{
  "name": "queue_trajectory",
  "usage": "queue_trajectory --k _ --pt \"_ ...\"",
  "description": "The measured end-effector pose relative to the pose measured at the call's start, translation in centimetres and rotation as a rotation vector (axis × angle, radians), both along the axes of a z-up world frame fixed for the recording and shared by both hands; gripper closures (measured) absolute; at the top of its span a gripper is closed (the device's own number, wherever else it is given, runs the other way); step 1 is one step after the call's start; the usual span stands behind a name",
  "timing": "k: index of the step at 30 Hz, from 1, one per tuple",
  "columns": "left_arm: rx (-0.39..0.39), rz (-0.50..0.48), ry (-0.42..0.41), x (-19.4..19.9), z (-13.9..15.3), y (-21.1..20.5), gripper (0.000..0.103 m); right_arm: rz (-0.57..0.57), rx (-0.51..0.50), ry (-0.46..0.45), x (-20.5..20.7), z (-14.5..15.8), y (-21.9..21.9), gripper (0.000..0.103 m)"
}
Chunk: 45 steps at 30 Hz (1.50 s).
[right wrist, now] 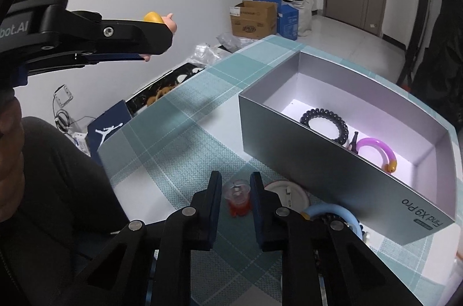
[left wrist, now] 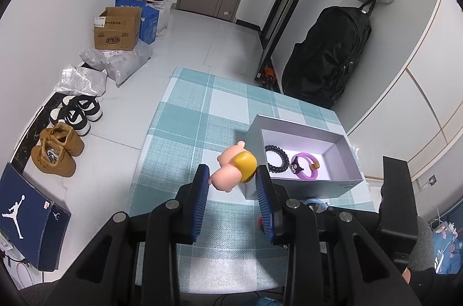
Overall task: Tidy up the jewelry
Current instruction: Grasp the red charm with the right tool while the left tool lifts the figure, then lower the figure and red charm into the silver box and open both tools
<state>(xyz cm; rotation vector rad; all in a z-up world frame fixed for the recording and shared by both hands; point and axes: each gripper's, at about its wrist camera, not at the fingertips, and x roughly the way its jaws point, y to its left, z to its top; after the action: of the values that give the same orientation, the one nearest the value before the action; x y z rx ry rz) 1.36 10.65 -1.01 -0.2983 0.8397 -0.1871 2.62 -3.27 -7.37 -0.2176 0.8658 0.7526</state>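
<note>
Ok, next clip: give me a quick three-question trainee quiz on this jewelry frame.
1. True or false: the left gripper holds the pink figure above the table.
2. How many bracelets lie inside the grey box?
3. What sits between the right gripper fingers: A) black bead bracelet, B) clear-and-red trinket, C) purple bracelet?

Key: 1 true; 2 two; 3 B.
</note>
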Motion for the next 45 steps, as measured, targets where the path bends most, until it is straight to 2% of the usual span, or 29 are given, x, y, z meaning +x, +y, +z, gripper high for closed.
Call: queue_trajectory --k 5,9,17,20,22,25,34,45 --pt "-0.005 -0.006 0.005 0.1 -0.2 -0.2 0.076 -0.017 0.066 -0.014 0.0 1.2 -1.1 0.085" --pt "-0.019 -0.015 0.012 0.4 -0.3 -0.6 0.076 -0.031 0.160 -0.011 0.4 2.6 -2.4 0.085" --pt "-0.037 -0.048 0.011 1.8 0.1 -2.9 0.076 -0.122 0.296 -0.040 1.8 5.5 -6.0 0.085" --pt "-0.022 -0.076 0.002 2.3 0.3 -4.4 0.076 -0.156 0.324 -0.061 2.4 6.4 -7.1 0.085" --pt "0.018 -0.093 -0.006 2.9 0.4 -5.5 0.076 -0.179 0.333 -0.065 3.2 6.8 -7.9 0.085" --pt "0.050 -0.105 -0.014 3.9 0.4 -6.4 0.076 -0.209 0.344 -0.053 3.9 6.8 -8.8 0.085" --pt "-0.022 -0.124 0.065 6.0 -1.0 -6.6 0.076 -0.263 0.336 0.000 6.4 5.7 -10.1 0.085" --pt "-0.036 -0.157 0.121 7.7 -2.1 -7.6 0.076 -0.305 0.388 0.084 8.8 4.5 -11.9 0.084"
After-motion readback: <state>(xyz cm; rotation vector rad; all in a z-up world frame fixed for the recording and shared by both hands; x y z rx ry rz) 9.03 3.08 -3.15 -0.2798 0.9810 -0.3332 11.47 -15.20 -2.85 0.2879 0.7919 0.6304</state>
